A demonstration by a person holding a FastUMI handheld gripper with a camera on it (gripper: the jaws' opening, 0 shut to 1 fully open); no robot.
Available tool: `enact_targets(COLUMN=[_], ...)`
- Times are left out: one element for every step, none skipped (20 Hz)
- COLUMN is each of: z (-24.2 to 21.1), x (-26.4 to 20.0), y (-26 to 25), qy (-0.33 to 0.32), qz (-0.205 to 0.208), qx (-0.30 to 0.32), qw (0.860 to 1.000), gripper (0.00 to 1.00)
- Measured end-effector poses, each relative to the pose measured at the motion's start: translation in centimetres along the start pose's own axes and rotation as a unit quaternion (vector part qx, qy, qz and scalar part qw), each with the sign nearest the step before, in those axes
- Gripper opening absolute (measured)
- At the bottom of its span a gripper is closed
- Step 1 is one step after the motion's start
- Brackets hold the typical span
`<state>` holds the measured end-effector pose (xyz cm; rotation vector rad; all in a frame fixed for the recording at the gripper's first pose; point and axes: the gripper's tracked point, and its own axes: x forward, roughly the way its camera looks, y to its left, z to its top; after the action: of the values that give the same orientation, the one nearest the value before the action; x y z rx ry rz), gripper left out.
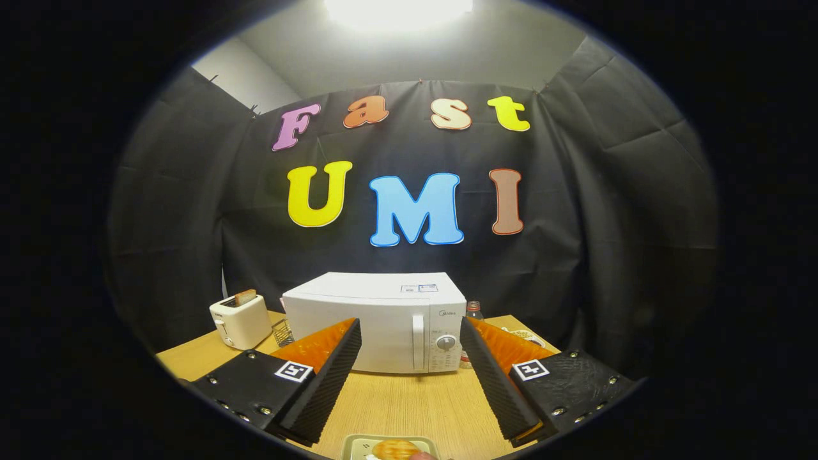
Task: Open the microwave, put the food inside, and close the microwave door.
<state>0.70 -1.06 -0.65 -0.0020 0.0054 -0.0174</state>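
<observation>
A white microwave (377,319) stands at the back of the wooden table (402,402), its door shut. Its vertical handle (418,342) and round dial (445,343) are on the right of its front. My gripper (409,332) is open, raised above the table, with the microwave's front beyond and between the fingertips. Near me, below the fingers, lies a pale green plate (358,444) with an orange-brown piece of food (396,448) on it. Nothing is between the fingers.
A white toaster (239,321) with a slice in it stands left of the microwave, and a small wire basket (282,332) sits between them. A bottle (473,311) and a dish (524,334) stand to the microwave's right.
</observation>
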Motion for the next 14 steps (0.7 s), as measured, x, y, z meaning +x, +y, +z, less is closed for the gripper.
enact_targets(z=[-0.1, -0.1, -0.3, -0.4, -0.6, -0.7, -0.8, -0.8, -1.1, -1.3, -1.6, -1.9, -2.3, -2.7], x=[0.2, 0.4, 0.7, 1.1, 1.5, 2.0, 2.6, 3.3, 4.0, 4.8, 5.5, 6.3, 7.1, 7.9], y=[0.0, 0.0, -0.1, -0.1, 0.0, 0.1, 0.4, 0.5, 0.6, 0.7, 0.9, 1.0, 1.1, 1.2], qy=[0.001, 0.001, 0.002, 0.004, 0.005, 0.006, 0.006, 0.007, 0.009, 0.012, 0.015, 0.018, 0.021, 0.025], qz=[0.0, -0.001, -0.001, -0.001, 0.001, 0.004, 0.007, 0.01, 0.012, 0.015, 0.017, 0.019, 0.021, 0.024], qx=[0.001, 0.002, 0.002, 0.002, 0.003, 0.004, 0.006, 0.007, 0.007, 0.007, 0.007, 0.007, 0.006, 0.005], qw=[1.0, 1.0, 1.0, 1.0, 1.0, 1.0, 1.0, 1.0, 1.0, 1.0, 1.0, 1.0, 1.0, 0.999], gripper=[0.98, 0.98, 0.98, 0.98, 0.98, 0.98, 0.98, 0.98, 0.98, 0.98, 0.98, 0.98, 0.98, 0.98])
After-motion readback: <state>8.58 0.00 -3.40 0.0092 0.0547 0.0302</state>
